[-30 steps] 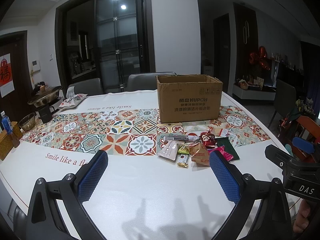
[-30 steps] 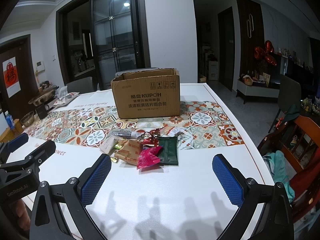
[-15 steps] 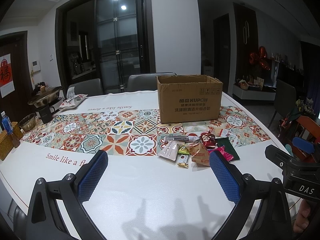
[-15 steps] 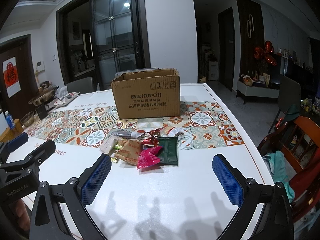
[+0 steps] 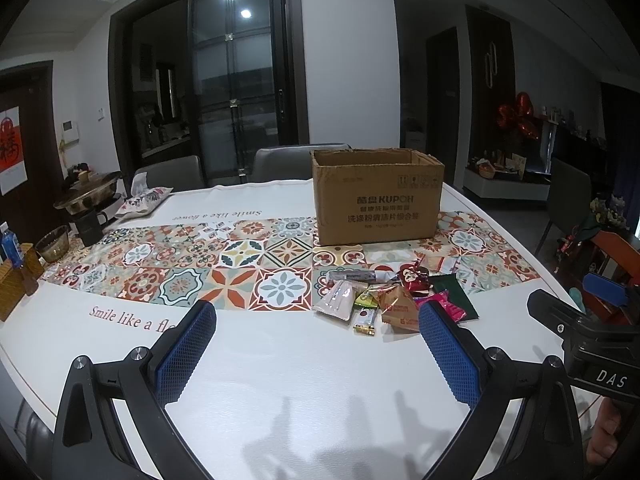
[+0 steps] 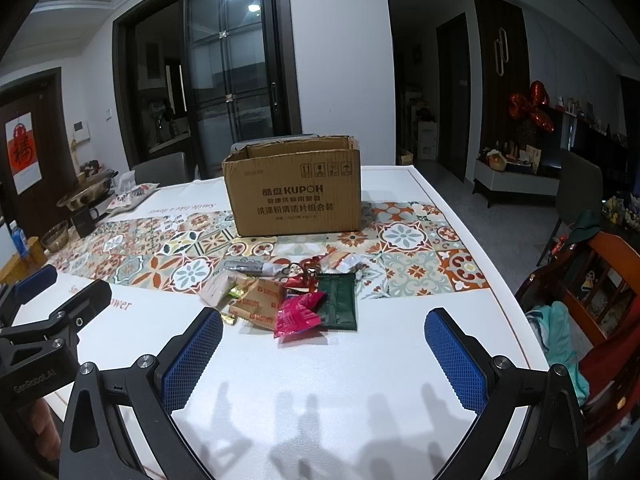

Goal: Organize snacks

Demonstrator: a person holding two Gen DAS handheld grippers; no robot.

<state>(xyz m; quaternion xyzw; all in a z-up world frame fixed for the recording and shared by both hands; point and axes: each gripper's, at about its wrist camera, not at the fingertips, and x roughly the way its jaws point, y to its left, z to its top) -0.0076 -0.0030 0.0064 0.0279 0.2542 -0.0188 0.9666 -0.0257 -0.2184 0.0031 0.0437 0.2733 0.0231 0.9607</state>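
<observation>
Both sets of tongs hang above the white table (image 5: 280,380) with nothing between their blue, ribbed pads. Seen from its own camera, the left gripper (image 5: 316,344) has its jaws spread wide; the right gripper (image 6: 324,354) is spread just as wide in its own view, and it also shows at the right edge of the left view (image 5: 592,320).

Ahead of them lies a loose pile of wrapped snacks (image 6: 288,296) near the front edge of the patterned tile-print table runner (image 5: 180,264). In the pile, a crumpled pink foil packet (image 6: 298,314) sits nearest the right gripper, partly overlapping a flat dark green pouch (image 6: 338,300). Tan paper-wrapped bars with red print (image 6: 260,304) lie just to the left of the pink one, and a pale beige sachet (image 5: 336,302) marks the left end of the pile.

Behind the pile, on the runner, stands an open brown cardboard box printed "KUPOH" (image 6: 296,192), upright, with its flaps folded down; its inside is not visible from either camera. The snacks are near the box but apart from it.
</observation>
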